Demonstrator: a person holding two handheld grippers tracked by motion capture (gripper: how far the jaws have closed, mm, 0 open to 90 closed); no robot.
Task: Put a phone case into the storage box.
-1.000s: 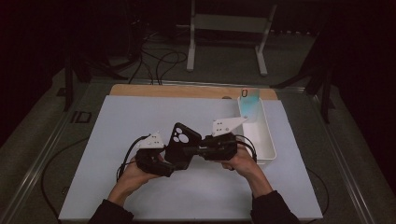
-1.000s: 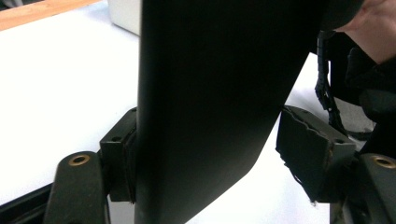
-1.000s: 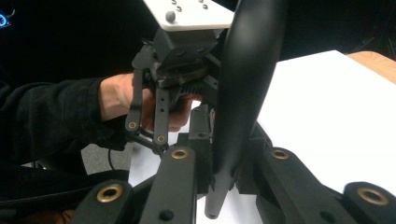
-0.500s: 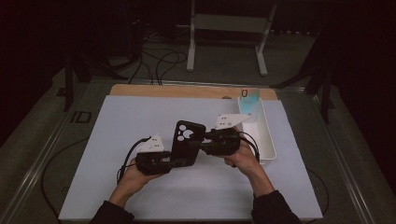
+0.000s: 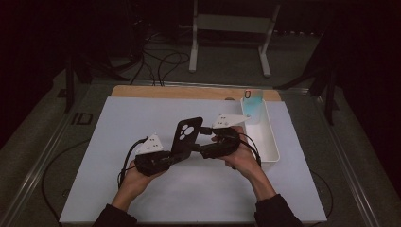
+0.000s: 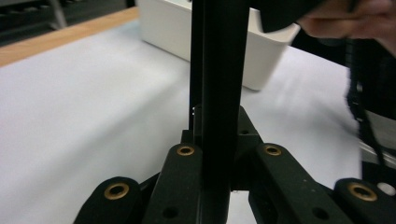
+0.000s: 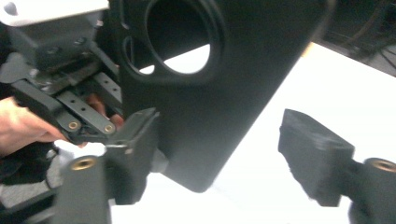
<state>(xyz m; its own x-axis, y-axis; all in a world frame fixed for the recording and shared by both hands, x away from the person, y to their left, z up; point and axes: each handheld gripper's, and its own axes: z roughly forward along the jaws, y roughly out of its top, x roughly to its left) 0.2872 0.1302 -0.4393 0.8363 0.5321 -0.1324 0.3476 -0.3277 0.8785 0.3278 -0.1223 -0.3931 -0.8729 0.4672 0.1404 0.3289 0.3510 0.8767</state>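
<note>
left gripper [image 5: 176,153] now clamps the black plate [image 5: 186,137] — right gripper [image 5: 204,140] just opened.

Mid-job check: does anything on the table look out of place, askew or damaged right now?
Nothing looks damaged or spilled. The black phone case stands tilted on edge above the white mat, clamped by the left gripper. The right gripper has just been opening, its jaws wide beside the case. The white bin sits straight at the mat's right edge.
</note>
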